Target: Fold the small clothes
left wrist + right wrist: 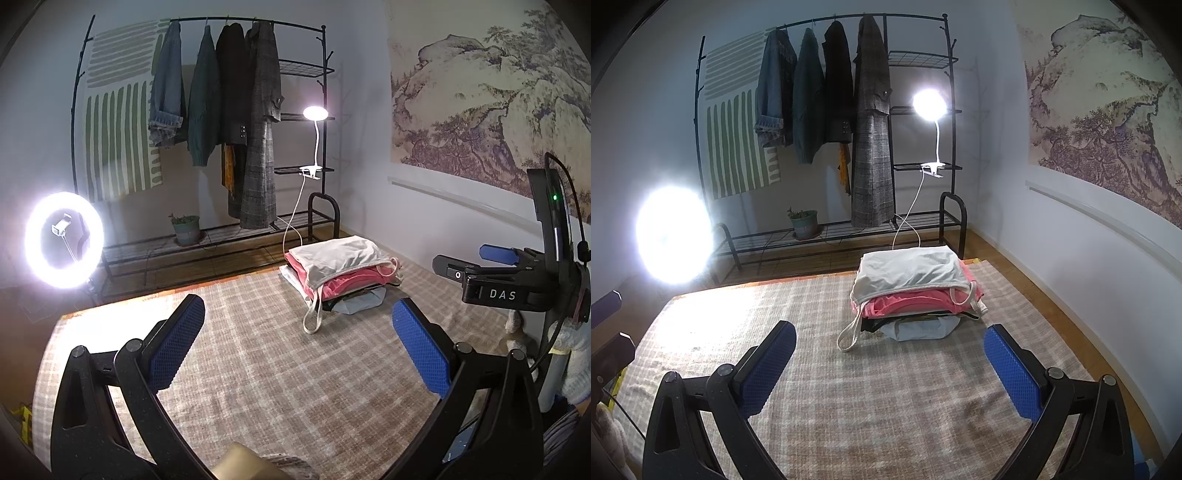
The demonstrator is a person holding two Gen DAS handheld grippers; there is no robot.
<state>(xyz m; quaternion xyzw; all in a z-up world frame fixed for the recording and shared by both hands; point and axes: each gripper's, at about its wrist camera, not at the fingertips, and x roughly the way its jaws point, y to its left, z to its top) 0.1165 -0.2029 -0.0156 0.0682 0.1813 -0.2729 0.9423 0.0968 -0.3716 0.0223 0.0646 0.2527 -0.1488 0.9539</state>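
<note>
A stack of folded small clothes (341, 273) sits at the far right of the plaid-covered table (258, 369). A cream top with loose straps lies on top, pink garments under it, dark and pale blue ones at the bottom. The stack also shows in the right wrist view (912, 291). My left gripper (299, 332) is open and empty, above the cloth in front of the stack. My right gripper (890, 354) is open and empty, just short of the stack. The right gripper's body shows at the right of the left wrist view (517, 280).
A black clothes rack (849, 129) with hanging coats stands behind the table, with a clip lamp (929, 105) and a potted plant (805, 223). A bright ring light (64, 240) stands at the left. A wall (1052, 240) runs along the right.
</note>
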